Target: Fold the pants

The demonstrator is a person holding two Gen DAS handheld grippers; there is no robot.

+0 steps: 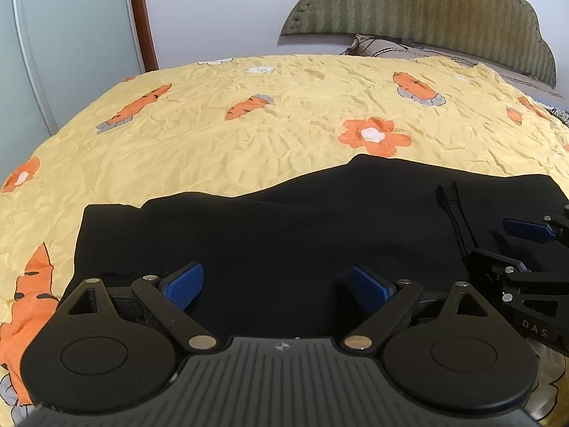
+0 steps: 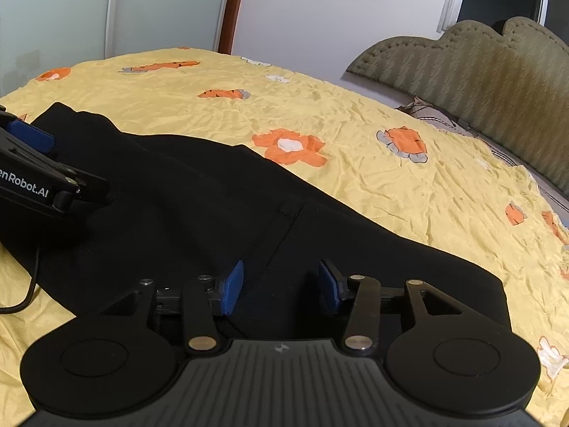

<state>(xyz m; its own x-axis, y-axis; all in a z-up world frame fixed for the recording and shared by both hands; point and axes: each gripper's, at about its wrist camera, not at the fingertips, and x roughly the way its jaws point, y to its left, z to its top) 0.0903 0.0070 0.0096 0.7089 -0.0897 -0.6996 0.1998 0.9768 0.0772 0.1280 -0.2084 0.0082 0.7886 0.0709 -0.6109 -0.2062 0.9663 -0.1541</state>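
Observation:
Black pants (image 1: 284, 227) lie flat on a yellow bedsheet, folded lengthwise, leg end to the left, waist with drawstrings (image 1: 458, 220) to the right. My left gripper (image 1: 277, 284) is open, its blue pads just above the near edge of the pants. In the right wrist view the pants (image 2: 199, 206) run from far left to near right. My right gripper (image 2: 281, 284) is open over the waist end, holding nothing. Each gripper shows in the other's view: the right one (image 1: 522, 249) at the far right, the left one (image 2: 39, 163) at the far left.
The yellow sheet (image 1: 249, 135) with orange carrot and flower prints covers the bed. A green padded headboard (image 1: 426, 10) and a pillow (image 1: 384, 48) stand at the far right. A wardrobe door (image 1: 53, 53) is at the left. A black cord (image 2: 28, 284) lies beside the pants.

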